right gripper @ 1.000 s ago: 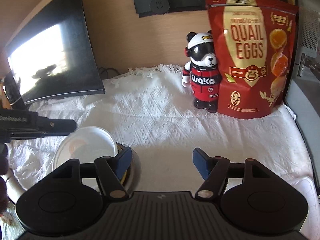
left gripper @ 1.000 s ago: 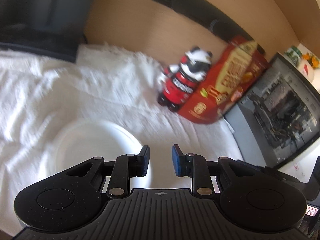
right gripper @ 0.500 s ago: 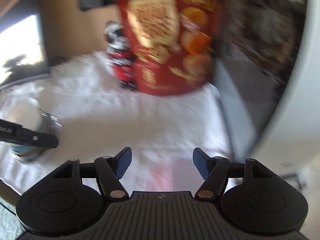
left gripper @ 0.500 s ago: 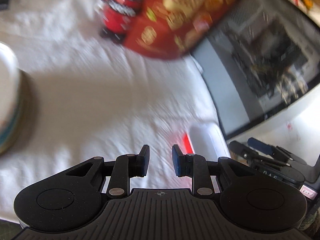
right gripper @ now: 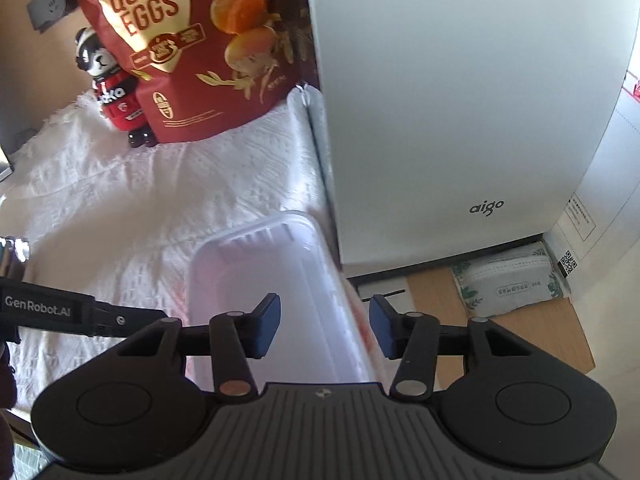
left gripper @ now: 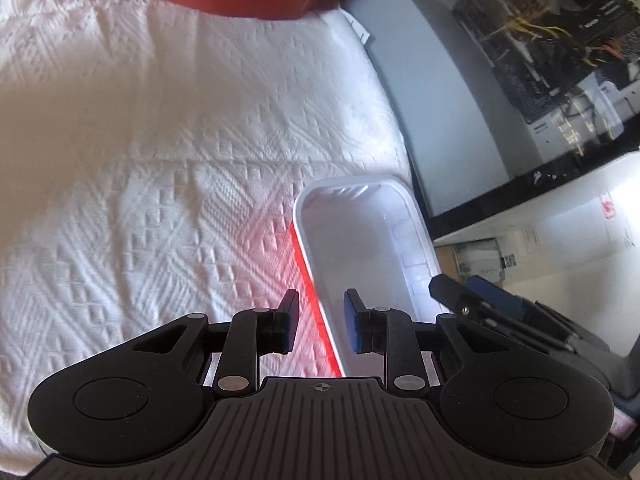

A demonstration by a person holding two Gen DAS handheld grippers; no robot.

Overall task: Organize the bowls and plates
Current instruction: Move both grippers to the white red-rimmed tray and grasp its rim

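A long white rectangular dish with a red underside [left gripper: 360, 236] lies on the white cloth at the table's right edge, beside the computer case. My left gripper [left gripper: 320, 322] is open by a narrow gap, its fingers either side of the dish's left rim, near end. My right gripper [right gripper: 324, 326] is open wide and empty, its fingers either side of the dish's right wall [right gripper: 272, 280]. The right gripper's fingertips [left gripper: 472, 296] show in the left wrist view. The round bowls are out of view.
A white computer case [right gripper: 460, 100] stands right next to the dish. A red quail-egg bag [right gripper: 188, 44] and a bear figurine [right gripper: 116, 92] stand at the back. The left tool's body [right gripper: 60, 312] reaches in from the left. The white cloth [left gripper: 140, 160] covers the table.
Both grippers have swung right, away from the round white bowls, and come down over the long white dish at the table's right edge. Neither has changed its opening.
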